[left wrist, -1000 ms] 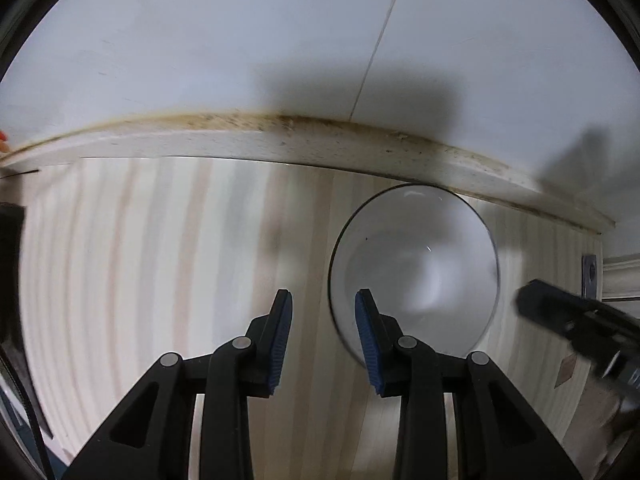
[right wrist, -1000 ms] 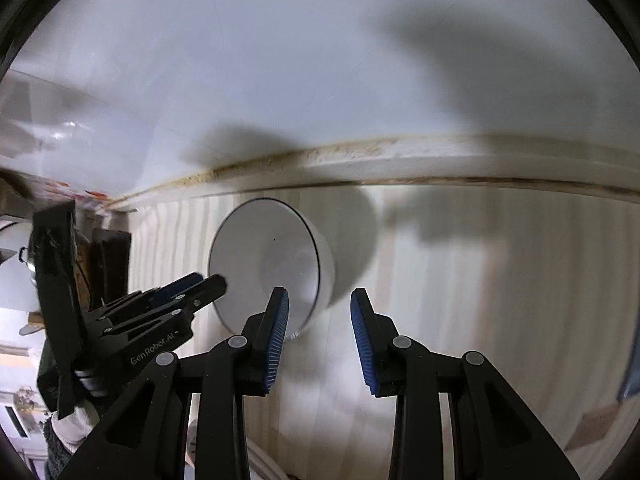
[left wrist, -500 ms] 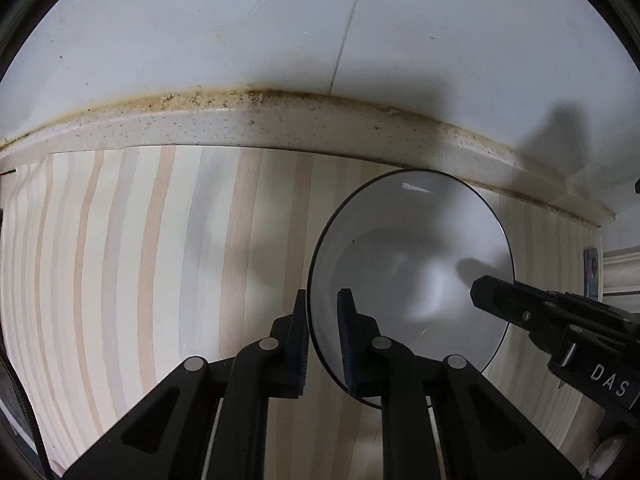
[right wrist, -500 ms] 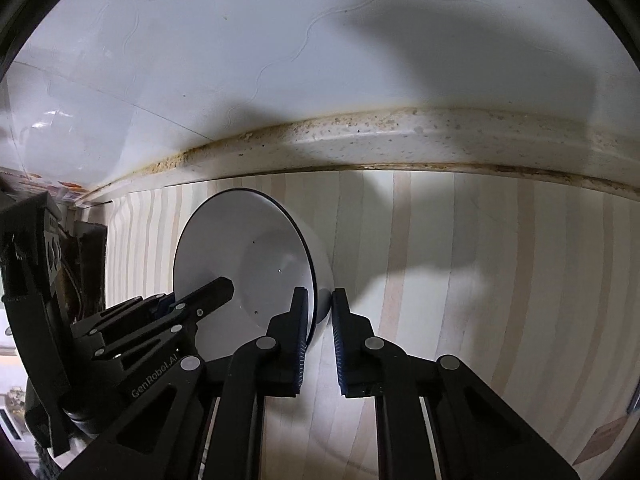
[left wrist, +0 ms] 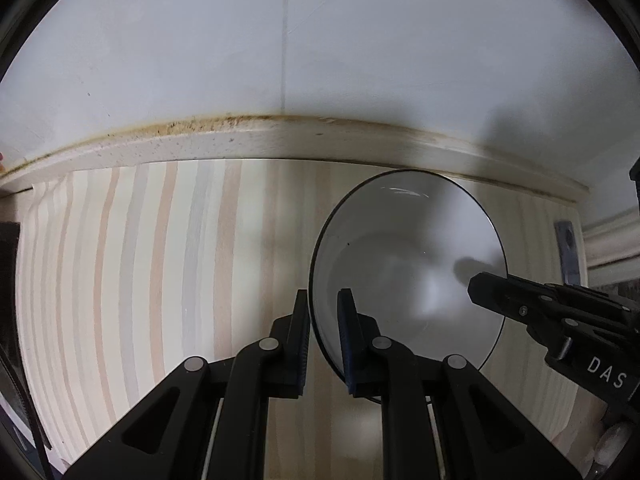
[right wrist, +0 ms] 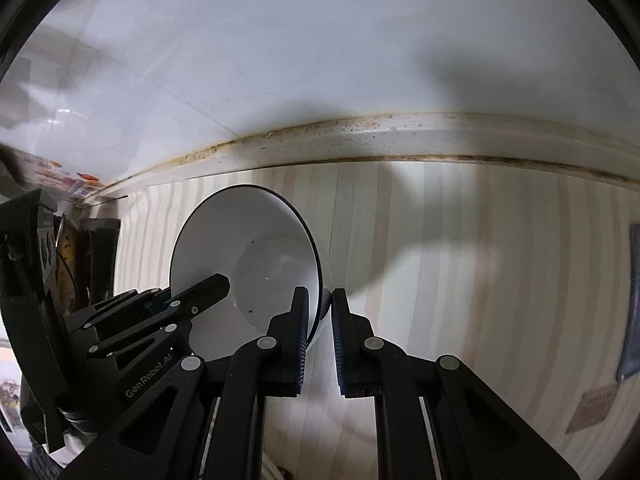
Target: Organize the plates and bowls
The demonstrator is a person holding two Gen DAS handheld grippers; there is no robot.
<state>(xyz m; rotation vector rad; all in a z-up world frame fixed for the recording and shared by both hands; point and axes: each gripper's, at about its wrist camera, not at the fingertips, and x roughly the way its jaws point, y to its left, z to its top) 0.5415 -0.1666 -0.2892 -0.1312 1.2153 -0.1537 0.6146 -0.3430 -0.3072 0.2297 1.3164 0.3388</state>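
Observation:
A white bowl (left wrist: 408, 264) with a thin dark rim hangs tilted just above the striped counter (left wrist: 160, 264), held from both sides. My left gripper (left wrist: 323, 320) is shut on the bowl's left rim, one pad outside and one inside. In the right wrist view the same bowl (right wrist: 240, 256) shows its inside, and my right gripper (right wrist: 320, 320) is shut on its right rim. Each view also shows the other tool: the right gripper's fingers (left wrist: 504, 292) over the bowl's right edge, the left gripper's fingers (right wrist: 200, 292) over its left edge.
A white wall (left wrist: 320, 60) with a stained backsplash strip (left wrist: 280, 140) closes the counter at the back. Dark upright items (right wrist: 96, 256) stand at the counter's left end. A white moulding (left wrist: 608, 240) borders the right end.
Both grippers went from open beside the bowl to shut on its opposite rims. The bowl now looks larger and tilted, with its shadow spread on the counter below it.

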